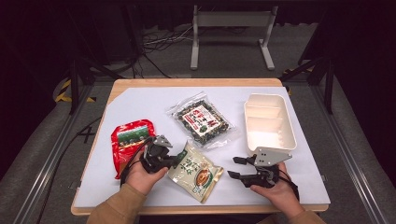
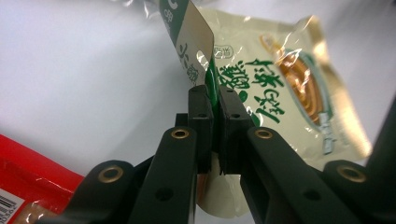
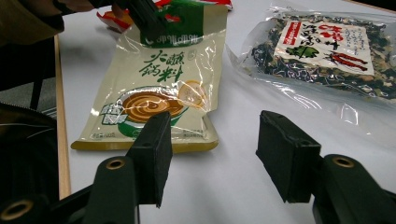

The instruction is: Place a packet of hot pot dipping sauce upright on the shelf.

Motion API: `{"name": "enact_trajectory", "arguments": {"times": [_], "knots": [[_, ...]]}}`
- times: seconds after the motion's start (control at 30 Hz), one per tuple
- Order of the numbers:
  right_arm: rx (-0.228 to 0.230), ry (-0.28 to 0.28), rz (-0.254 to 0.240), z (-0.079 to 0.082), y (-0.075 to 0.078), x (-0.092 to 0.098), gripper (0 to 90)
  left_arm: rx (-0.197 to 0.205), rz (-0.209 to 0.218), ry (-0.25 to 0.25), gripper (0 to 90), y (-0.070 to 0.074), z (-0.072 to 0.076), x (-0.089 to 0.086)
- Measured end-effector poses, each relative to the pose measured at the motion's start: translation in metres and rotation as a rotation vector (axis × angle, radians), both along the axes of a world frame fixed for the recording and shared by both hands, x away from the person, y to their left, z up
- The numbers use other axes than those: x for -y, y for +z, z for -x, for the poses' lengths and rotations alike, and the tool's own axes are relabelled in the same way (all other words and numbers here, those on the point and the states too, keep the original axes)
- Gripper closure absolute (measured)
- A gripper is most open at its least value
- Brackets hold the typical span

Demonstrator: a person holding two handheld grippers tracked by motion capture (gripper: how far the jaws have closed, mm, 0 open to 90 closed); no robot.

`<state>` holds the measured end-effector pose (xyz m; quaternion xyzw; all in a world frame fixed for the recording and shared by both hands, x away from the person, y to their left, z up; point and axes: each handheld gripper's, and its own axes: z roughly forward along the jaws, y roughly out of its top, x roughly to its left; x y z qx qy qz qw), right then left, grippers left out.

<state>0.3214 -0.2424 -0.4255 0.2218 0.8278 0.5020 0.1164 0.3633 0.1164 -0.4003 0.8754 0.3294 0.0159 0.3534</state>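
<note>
A cream seasoning packet (image 1: 195, 171) with a green header and green characters lies near the table's front, between my two hands. My left gripper (image 1: 179, 160) is shut on its green top edge. In the left gripper view both pads of that gripper (image 2: 214, 95) pinch the header, and the packet (image 2: 289, 88) stretches away beyond them. My right gripper (image 1: 236, 167) rests to the packet's right, open, with nothing between its fingers. In the right gripper view this gripper (image 3: 215, 135) points at bare sheet just short of the packet's (image 3: 154, 88) bottom edge, and the left gripper (image 3: 145, 14) shows at the header.
A red packet (image 1: 130, 140) lies left of my left hand. A clear bag of dark dried food (image 1: 203, 119) sits mid-table, and a white compartment tray (image 1: 269, 122) stands at the right. A white sheet (image 1: 140, 105) covers the wooden table (image 1: 196, 82).
</note>
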Motion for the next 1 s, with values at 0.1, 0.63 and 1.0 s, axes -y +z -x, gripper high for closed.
{"name": "enact_trajectory", "arguments": {"times": [0.1,0.63,1.0], "knots": [[0.005,0.000,0.002,0.000,0.000,0.000,44.9,0.016,0.022,-0.006,86.1,0.010,0.004,-0.002],[0.033,0.000,0.057,0.004,0.006,0.002,53.7,0.132,0.058,-0.095,86.5,0.055,0.023,0.001],[0.051,0.040,0.088,0.004,0.015,0.002,61.6,0.203,0.026,-0.152,86.5,0.082,0.037,0.013]]}}
